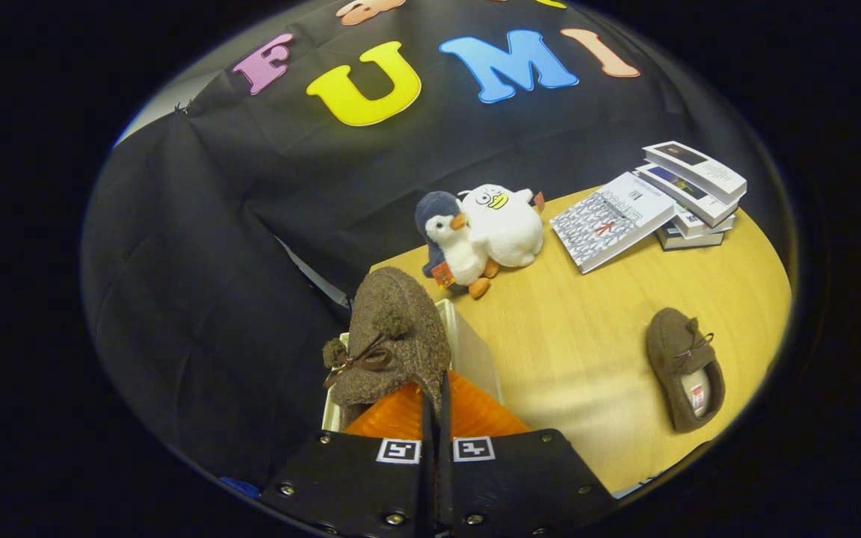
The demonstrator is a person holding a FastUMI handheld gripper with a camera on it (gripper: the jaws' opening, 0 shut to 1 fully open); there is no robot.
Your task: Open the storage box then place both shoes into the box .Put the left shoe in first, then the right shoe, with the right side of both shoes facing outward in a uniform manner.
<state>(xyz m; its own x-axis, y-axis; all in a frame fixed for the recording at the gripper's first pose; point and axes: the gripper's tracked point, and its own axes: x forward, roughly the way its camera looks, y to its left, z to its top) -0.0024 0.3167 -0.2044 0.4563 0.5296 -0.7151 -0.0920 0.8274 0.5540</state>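
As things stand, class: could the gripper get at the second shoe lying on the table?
Probably not yet: the gripper is shut on a brown shoe over the storage box. The path across the table to the other shoe looks free.

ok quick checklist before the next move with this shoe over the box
1. Grip on the held shoe: the gripper has its fingers closed together on the shoe's rim. Ok.
2. Shoe over the storage box: it hangs above the box's white wall, just ahead of the fingers. Ok.
3. Box open: the interior is hidden behind the shoe and fingers. Cannot tell.
4. Which shoe this is, left or right: cannot tell.
5. Second shoe waiting: it lies on the wooden table, apart from the box. Ok.
6. Clutter near the box: the plush toys and books sit beyond it, not touching. Ok.
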